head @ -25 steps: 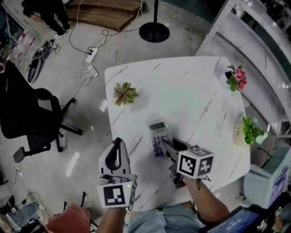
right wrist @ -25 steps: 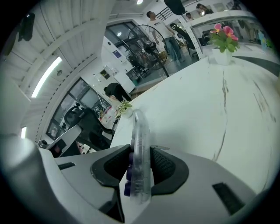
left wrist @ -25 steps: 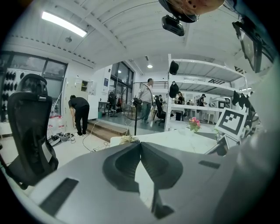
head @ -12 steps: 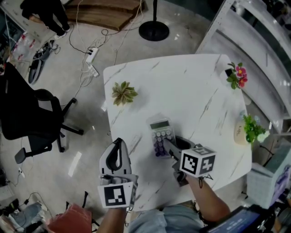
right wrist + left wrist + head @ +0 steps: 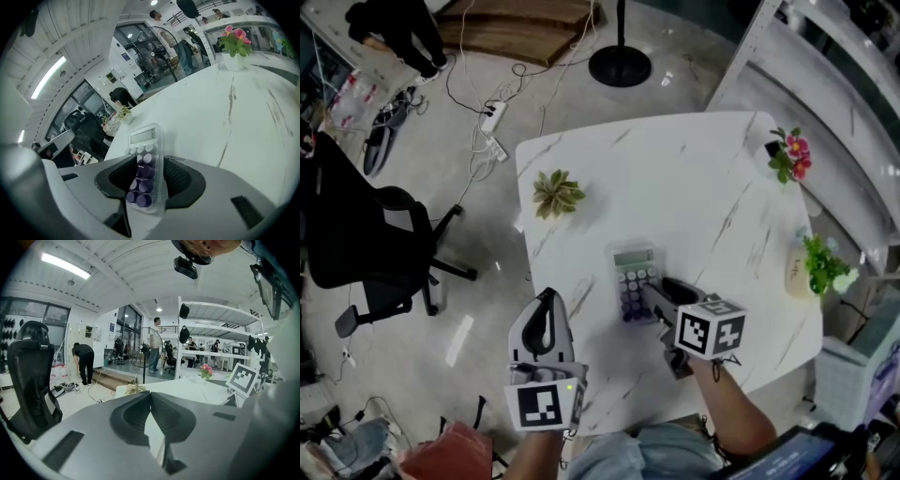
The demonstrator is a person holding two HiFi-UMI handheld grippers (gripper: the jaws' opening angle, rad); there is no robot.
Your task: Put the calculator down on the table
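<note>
calculator (image 5: 635,279), clear case, round purple keys (grey display above)

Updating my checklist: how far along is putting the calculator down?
Done: the calculator appears to rest on the table. In hand: the right gripper is opening its jaws, with the calculator between them. Left: draw that gripper clear. The left gripper is shut and empty.

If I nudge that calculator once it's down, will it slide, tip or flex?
Probably stiff: the calculator keeps a straight, flat slab shape. Low and flat, it should slide rather than tip or roll, perhaps easily on the glossy table. Its clear casing looks smooth, so a light pinch may slip.
</note>
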